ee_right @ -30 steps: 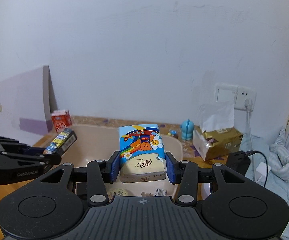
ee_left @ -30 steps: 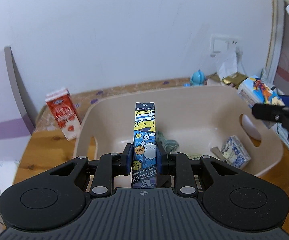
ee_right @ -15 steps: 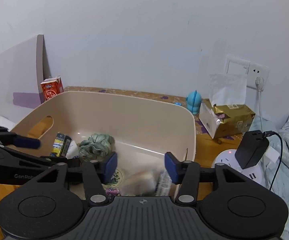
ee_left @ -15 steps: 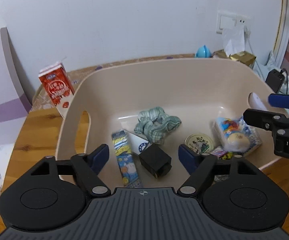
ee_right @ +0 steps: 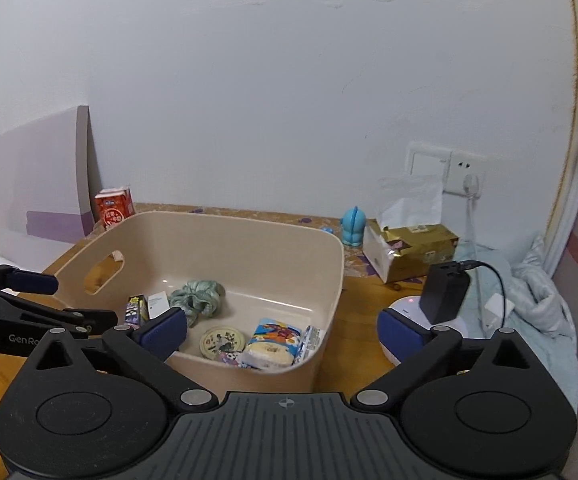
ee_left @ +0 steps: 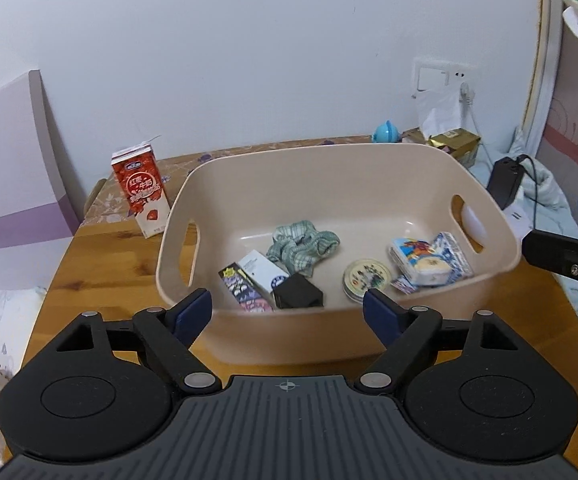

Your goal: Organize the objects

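Observation:
A beige plastic bin (ee_left: 329, 172) (ee_right: 249, 232) stands on the wooden table. Inside it lie a blue cartoon-print box (ee_left: 245, 290) (ee_right: 135, 310), a tissue pack with a bear picture (ee_left: 421, 260) (ee_right: 275, 342), a green checked scrunchie (ee_left: 303, 246) (ee_right: 199, 296), a white box (ee_left: 261, 270), a black block (ee_left: 299, 292) and a round tin (ee_left: 367, 276) (ee_right: 223, 340). My left gripper (ee_left: 287, 312) is open and empty, just before the bin's near wall. My right gripper (ee_right: 285, 330) is open and empty, above the bin's near right corner.
A red milk carton (ee_left: 141, 192) (ee_right: 115, 208) stands left of the bin. A blue figurine (ee_right: 353, 226), a gold tissue box (ee_right: 413, 246), a black charger (ee_right: 447, 292) on a white power hub and a wall socket (ee_right: 465, 172) are to the right. A purple board (ee_left: 13, 176) leans at the left.
Both grippers opened: the cartoon box and the tissue pack dropped into the bin. Both grippers have since pulled back and up from the bin, jaws wide.

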The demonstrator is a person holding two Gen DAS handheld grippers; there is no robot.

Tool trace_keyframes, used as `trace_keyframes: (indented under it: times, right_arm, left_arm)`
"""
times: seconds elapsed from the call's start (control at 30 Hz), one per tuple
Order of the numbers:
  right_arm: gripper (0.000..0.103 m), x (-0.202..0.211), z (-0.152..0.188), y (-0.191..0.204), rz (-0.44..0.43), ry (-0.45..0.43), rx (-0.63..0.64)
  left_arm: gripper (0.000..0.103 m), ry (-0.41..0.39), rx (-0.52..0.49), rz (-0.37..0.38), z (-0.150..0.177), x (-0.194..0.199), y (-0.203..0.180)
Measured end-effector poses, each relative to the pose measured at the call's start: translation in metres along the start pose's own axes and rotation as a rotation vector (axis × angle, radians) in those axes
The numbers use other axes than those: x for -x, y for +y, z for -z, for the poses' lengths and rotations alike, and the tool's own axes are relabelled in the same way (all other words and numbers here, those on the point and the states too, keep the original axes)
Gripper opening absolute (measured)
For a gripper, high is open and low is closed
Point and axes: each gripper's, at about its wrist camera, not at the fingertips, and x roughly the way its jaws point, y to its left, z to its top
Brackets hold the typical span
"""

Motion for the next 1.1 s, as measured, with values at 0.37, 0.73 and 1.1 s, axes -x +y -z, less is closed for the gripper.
trace_keyframes:
  times: [0.37, 0.73, 1.1]
  right_arm:
    - [0.103, 0.063, 0.021, 0.013, -0.037, -0.037, -0.018]
    - [0.103, 0.109, 0.063, 0.017, -0.035, 0.0, -0.066]
    - [0.103, 0.138, 0.093, 0.015, -0.02, 0.045, -0.057]
  left_arm:
    - [0.084, -0.081, -0.004, -0.014, 0.036, 0.074, 0.0]
    - [0.084, -0.078, -0.003, -0.02, 0.083, 0.134, -0.006]
    - [0.084, -0.033, 0.039, -0.009, 0.121, 0.156, -0.006]
